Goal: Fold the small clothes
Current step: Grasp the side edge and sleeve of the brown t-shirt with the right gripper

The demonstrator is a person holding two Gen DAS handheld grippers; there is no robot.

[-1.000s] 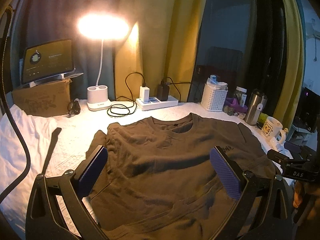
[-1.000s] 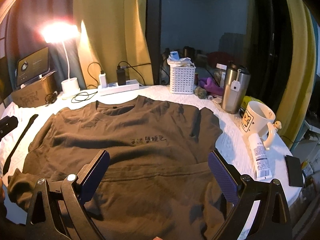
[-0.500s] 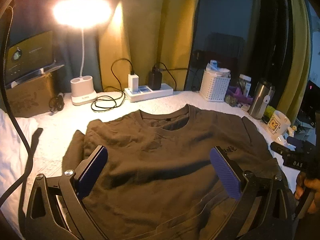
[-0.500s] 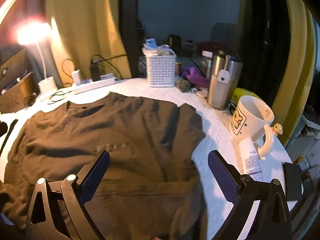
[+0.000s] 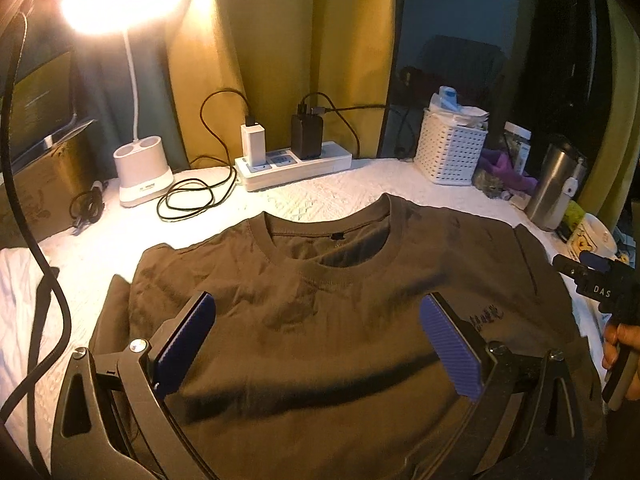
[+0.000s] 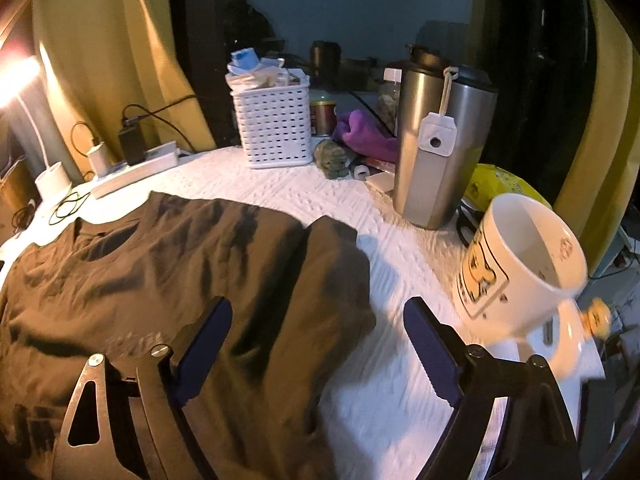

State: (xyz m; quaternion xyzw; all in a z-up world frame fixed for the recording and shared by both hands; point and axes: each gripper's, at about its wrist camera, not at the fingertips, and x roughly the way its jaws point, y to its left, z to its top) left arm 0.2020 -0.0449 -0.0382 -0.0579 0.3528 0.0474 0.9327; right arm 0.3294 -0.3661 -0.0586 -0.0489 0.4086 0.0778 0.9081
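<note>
A brown T-shirt lies flat, front up, on the white quilted table cover, its collar toward the far side. My left gripper hovers open over the shirt's chest with nothing between its blue pads. In the right wrist view the shirt fills the left half and its right sleeve ends near the middle. My right gripper hangs over that sleeve edge; its jaws are closing but stand wide apart, with no cloth pinched. The right gripper also shows at the left wrist view's right edge, held by a hand.
Behind the shirt stand a lit desk lamp, a power strip with chargers and a white basket. On the right are a steel tumbler and a white mug, close to the right gripper. White cloth lies at left.
Both grippers moved forward and lower over the shirt. The right one swung right toward the sleeve and mug, and its jaws narrowed slightly. The shirt has not moved.
</note>
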